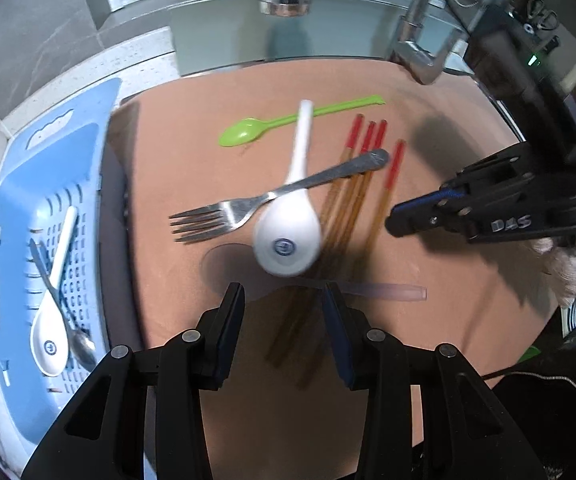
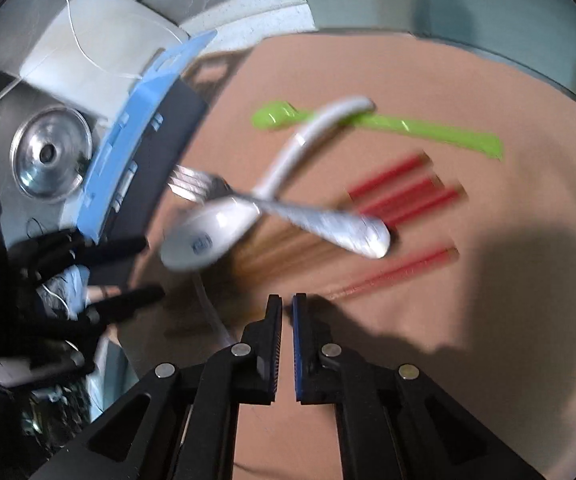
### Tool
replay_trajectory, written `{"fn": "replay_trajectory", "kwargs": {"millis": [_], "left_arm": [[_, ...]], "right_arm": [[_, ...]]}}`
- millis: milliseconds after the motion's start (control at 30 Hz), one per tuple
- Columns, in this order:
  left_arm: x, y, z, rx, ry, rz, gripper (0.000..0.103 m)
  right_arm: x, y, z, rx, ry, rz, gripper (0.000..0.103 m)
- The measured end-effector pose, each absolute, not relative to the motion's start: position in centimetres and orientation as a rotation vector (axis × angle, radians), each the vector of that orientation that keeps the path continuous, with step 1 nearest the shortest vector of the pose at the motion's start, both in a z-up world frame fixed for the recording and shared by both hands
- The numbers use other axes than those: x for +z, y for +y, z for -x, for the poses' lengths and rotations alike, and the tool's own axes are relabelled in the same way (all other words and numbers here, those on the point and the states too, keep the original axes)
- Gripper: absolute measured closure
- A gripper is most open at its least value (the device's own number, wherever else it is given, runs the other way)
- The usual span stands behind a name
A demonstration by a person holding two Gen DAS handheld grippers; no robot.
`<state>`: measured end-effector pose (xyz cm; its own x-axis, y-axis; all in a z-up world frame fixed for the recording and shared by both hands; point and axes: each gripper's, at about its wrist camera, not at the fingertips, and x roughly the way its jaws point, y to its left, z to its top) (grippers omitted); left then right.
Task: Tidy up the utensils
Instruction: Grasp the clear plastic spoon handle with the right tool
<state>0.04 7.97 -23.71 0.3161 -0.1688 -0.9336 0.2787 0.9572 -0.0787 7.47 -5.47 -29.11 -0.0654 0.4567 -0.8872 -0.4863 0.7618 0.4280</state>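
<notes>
Chopsticks partly between parted left gripper jaws, untouched

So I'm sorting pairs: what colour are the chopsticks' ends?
Red ends on amber chopsticks, sharpest in the left wrist view.

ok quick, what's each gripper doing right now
left gripper: open, holding nothing
right gripper: shut, holding nothing

Bright fisheye views, motion-blurred, shadowed.
</notes>
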Motion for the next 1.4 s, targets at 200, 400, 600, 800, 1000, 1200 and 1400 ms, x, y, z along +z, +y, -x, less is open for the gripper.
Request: {"fn": "replay_trajectory", "kwargs": {"millis": [200,400,600,800,1000,1200,1400], "left_arm": [[-24.1,7.0,1.2,-0.313,1.219,-0.121,0.064],[-23.0,9.0,0.2,-0.265,1.197,-0.02,0.064],[-23.0,10.2,-3.3,-0.227,1.229,-0.011,0.064],[-23.5,10.9,-4.8,-0.214,1.259,0.007,0.064],[-23.0,10.9,-4.6,-0.213,1.263,-0.037,0.064],[-21.9,11.9,-3.6,-0.203,1.237,0.004,0.064],[-20.9,13.2,-1.3,-0.167,1.202,0.053,0.064]], "right_arm": [[-27.3,-6.8,-7.5,0.773,1.388,-0.112,0.093],[-27.5,-3.6,-8.5,0.786,1.375,-0.137,0.093],[-28.5,-3.1,-8.4,0.774,1.398,-0.09,0.097],[-28.6,-5.1,-7.6,0.765,1.423,-0.05,0.094],[-26.7,-5.9,-5.3,0.879,1.377,-0.045,0.09],[-26.5,-1.6,-3.2,0.972,1.344,0.175,0.087],[-28.3,1.5,-2.6,0.986,1.35,0.399,0.087]]}}
